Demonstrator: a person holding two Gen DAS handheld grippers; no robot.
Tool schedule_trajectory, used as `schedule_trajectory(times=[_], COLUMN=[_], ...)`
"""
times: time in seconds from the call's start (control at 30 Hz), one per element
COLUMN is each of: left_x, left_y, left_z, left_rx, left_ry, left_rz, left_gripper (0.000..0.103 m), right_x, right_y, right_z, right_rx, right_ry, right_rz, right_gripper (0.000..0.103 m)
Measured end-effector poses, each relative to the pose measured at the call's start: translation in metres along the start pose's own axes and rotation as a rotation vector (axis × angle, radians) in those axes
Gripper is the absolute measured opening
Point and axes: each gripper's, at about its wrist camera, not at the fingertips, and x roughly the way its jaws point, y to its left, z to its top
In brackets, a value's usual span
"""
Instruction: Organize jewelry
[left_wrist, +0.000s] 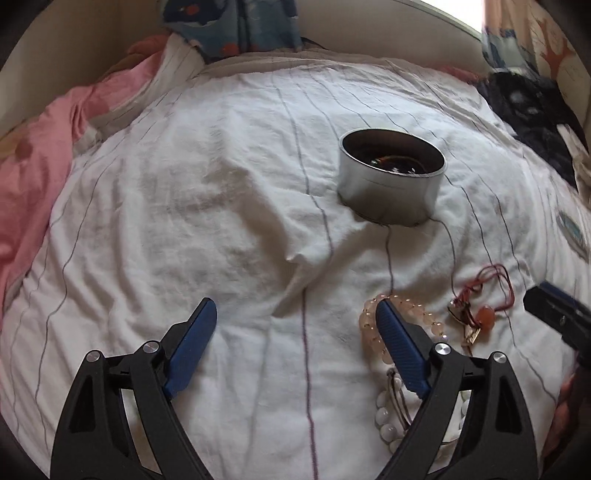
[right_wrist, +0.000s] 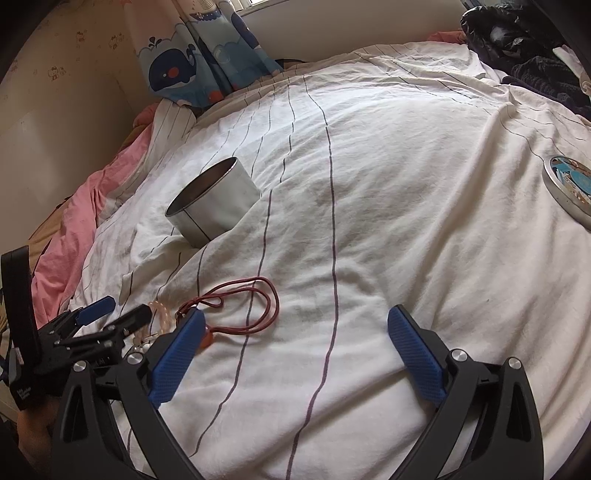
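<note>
A round silver tin (left_wrist: 391, 184) (right_wrist: 214, 203) stands open on the striped white sheet, with dark jewelry inside. My left gripper (left_wrist: 295, 306) (right_wrist: 122, 312) is open just above the sheet, with only bare sheet between its fingers. Its right finger lies over a pink bead bracelet (left_wrist: 428, 317) (right_wrist: 160, 314). A white bead bracelet (left_wrist: 382, 413) lies below that, partly hidden by the same finger. A red cord necklace with an orange pendant (left_wrist: 487, 314) (right_wrist: 251, 306) rests to the right. My right gripper (right_wrist: 295, 314) (left_wrist: 557, 314) is open, its left fingertip beside the cord.
The tin's lid (right_wrist: 570, 188) (left_wrist: 570, 229) lies on the sheet at the far right. A pink quilt (left_wrist: 33, 177) is bunched along the left. A whale-print curtain (right_wrist: 192, 62) hangs at the back, and dark clothing (right_wrist: 524, 44) sits at the back right.
</note>
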Motion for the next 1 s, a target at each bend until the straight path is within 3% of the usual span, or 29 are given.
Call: schedule_trajectory(times=[0.1, 0.6, 1.0], left_x=[-0.003, -0.026, -0.023], left_y=[0.017, -0.011, -0.003], left_z=[-0.001, -0.017, -0.016], left_rx=[-0.071, 0.04, -0.007], left_ry=[-0.018, -0.149, -0.131], left_rz=[-0.004, 0.071, 0.055], left_gripper=[0.085, 0.093, 0.095], right_x=[0.0, 0.002, 0.001], right_y=[0.0, 0.002, 0.006], right_z=[0.0, -0.001, -0.003], right_rx=[-0.002, -0.02, -0.034], right_ry=[0.001, -0.005, -0.014], right_rz=[-0.001, -0.015, -0.014], right_gripper=[0.095, 0.096, 0.096])
